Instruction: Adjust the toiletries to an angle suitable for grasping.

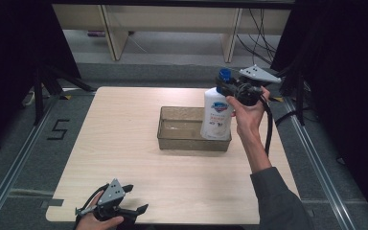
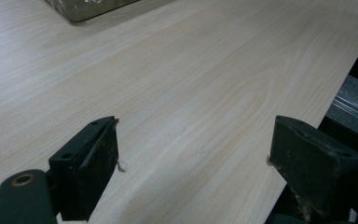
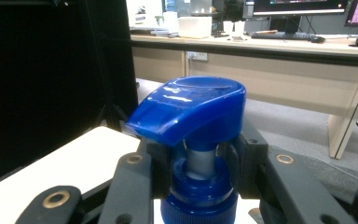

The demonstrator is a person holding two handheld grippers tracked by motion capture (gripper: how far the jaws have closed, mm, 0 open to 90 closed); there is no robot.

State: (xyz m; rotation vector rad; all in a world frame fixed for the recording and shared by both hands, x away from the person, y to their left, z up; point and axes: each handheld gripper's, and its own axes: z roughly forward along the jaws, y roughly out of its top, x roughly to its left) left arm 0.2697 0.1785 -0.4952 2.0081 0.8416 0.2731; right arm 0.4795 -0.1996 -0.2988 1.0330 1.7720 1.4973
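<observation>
Dark curtains closed in both sides of a pale wooden table, with grey floor and light wooden furniture legs behind it. Near the middle of the table sat a shallow, rectangular, smoky clear plastic tray. A white plastic pump bottle with a blue pump head and a blue label stood upright at the tray's right end; whether its base rested on the tray floor could not be told.

The right gripper, held in a hand coming in from the lower right, was clamped on the bottle's neck just under the pump head. In the right gripper view, the two black jaws pressed on either side of the grey stem and blue collar, with the pump head rising above them.

The left gripper was at the table's near left edge, well apart from the tray, held in a hand at the bottom of the high view. In the left gripper view, its jaws stood wide apart over bare wood with nothing between them, and a corner of the tray showed at the top.
</observation>
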